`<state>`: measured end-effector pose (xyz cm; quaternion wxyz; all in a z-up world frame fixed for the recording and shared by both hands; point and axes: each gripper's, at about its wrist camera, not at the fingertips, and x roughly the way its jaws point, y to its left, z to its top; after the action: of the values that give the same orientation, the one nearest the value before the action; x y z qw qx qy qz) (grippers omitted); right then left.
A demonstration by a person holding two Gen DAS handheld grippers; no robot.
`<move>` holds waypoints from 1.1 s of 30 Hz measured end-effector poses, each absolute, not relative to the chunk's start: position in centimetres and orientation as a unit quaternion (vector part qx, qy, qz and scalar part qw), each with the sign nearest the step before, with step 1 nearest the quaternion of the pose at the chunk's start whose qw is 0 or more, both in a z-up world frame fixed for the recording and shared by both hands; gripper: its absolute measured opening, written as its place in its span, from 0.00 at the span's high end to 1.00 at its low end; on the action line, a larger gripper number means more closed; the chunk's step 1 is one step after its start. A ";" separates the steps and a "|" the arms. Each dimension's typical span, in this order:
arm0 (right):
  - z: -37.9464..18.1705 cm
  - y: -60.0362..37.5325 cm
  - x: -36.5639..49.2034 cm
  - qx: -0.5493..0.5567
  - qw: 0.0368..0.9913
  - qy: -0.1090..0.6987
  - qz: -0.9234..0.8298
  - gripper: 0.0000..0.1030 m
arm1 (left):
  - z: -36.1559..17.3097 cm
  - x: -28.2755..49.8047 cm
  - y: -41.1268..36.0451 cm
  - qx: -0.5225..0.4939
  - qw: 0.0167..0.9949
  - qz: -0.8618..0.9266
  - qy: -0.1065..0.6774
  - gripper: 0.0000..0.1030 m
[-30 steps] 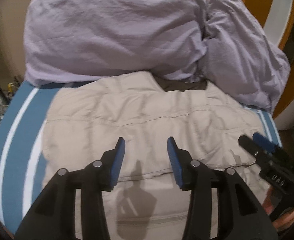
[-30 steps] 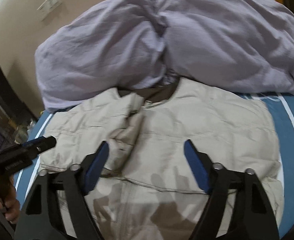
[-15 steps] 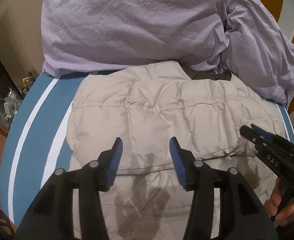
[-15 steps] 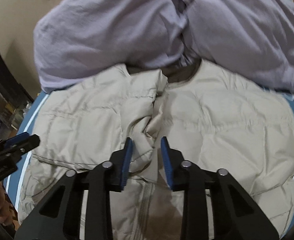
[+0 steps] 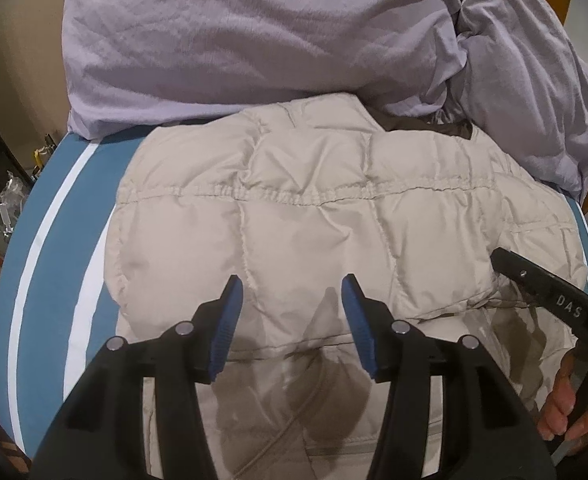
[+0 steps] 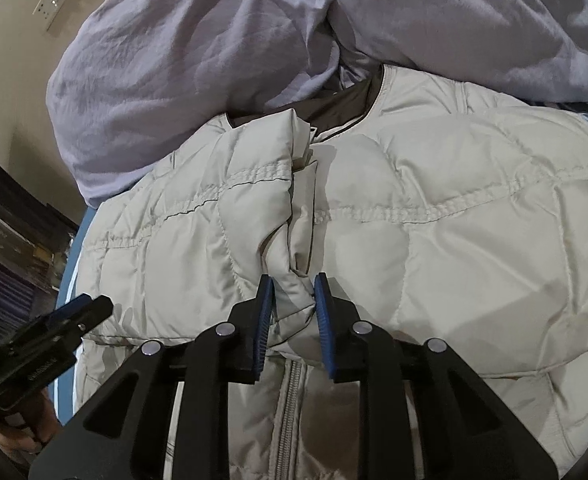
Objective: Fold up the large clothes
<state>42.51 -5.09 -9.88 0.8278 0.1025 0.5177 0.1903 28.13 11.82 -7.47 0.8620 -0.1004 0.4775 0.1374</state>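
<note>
While the jacket (image 6: 434,240) lies spread on the striped bed (image 5: 49,240), its collar just below the lilac duvet (image 5: 253,32), the right gripper (image 6: 294,292) stands at the front opening above the zip (image 6: 289,412). Its jaws have just been closing and are now narrow, with a bunched ridge of the left front panel between the blue pads (image 6: 263,320); the ridge fills the gap and appears pinched. The left gripper (image 5: 289,300) hovers over the jacket's left panel, near the lower hem of a folded flap, about half open, with nothing between its pads and only its shadow on the cloth below; the small widening of its jaws settles nothing about a grasp. In the left view the right gripper's black body marked DAS reaches in from the jacket's right side, with a hand (image 5: 562,408) beneath it. Judged risks: the pinch takes only a thin outer fold of slippery shell, so the ridge may slide out once lifted; the padded filling may spring the fold open; a one-sided pull, with the left gripper holding nothing, may drag the whole jacket askew towards the duvet instead of folding it; and the pads may catch the zip or its tape and pucker the front.
</note>
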 end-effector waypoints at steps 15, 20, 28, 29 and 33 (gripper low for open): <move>-9.8 -6.0 40.9 0.077 0.853 0.492 0.159 0.92 | -8.6 29.3 13.0 -0.092 0.858 0.148 0.482 0.45; -10.2 -5.5 40.4 0.066 0.853 0.496 0.148 0.92 | -9.4 29.7 13.4 -0.097 0.855 0.149 0.487 0.43; -10.5 -5.2 40.4 0.055 0.851 0.502 0.148 0.91 | -10.4 30.6 13.0 -0.086 0.851 0.153 0.495 0.41; -10.4 -5.2 40.4 0.055 0.851 0.501 0.148 0.91 | -10.3 30.6 12.9 -0.085 0.851 0.152 0.495 0.41; -9.3 -5.6 39.9 0.047 0.857 0.492 0.147 0.78 | -9.7 30.1 12.9 -0.085 0.853 0.154 0.492 0.41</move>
<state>39.88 -5.56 -9.32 0.8566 0.0472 0.4924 0.1471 30.09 12.87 -9.72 0.8529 -0.0848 0.4916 0.1537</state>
